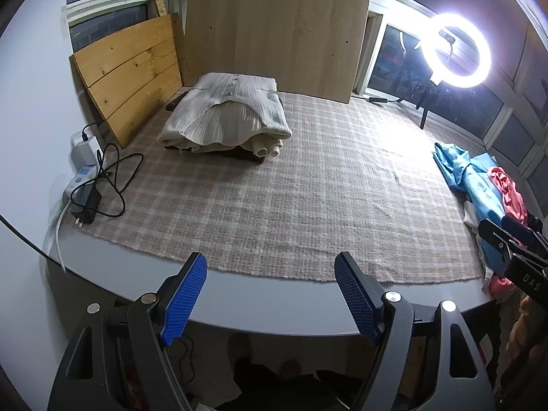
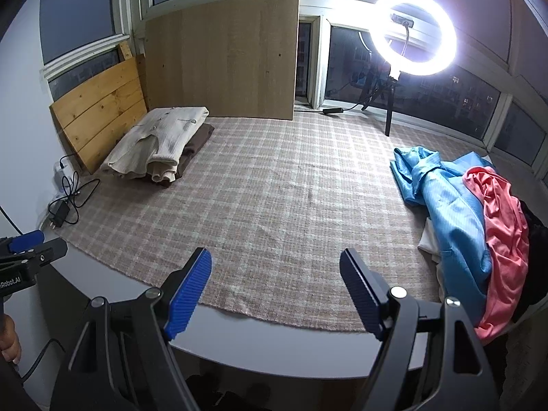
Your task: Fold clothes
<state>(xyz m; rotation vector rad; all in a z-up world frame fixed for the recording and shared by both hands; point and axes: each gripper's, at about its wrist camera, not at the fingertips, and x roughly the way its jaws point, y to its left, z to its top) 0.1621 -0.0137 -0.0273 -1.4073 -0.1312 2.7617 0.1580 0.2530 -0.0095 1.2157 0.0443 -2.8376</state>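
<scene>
Holding both grippers, left gripper [image 1: 270,294] and right gripper [image 2: 275,291], spread and empty, I judge I'm between garments: folded stack [image 1: 226,113] left, loose heap [image 2: 455,212] needing a grab.

Left gripper [image 1: 270,275] — right gripper [image 2: 275,270] — fingers spread.

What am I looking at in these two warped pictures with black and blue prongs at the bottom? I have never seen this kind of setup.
No robot here: a person holds a two-finger gripper in each hand, each carrying a fisheye camera looking along its fingers. One picture is from the left gripper, the other from the right gripper. Both are open and hold nothing. They hover at the near edge of a table covered by a checked cloth. On it lie a folded stack topped by a cream knit, at the far left, and an unfolded heap with a blue garment and a pink garment on the right. A ring light glares behind.
</scene>
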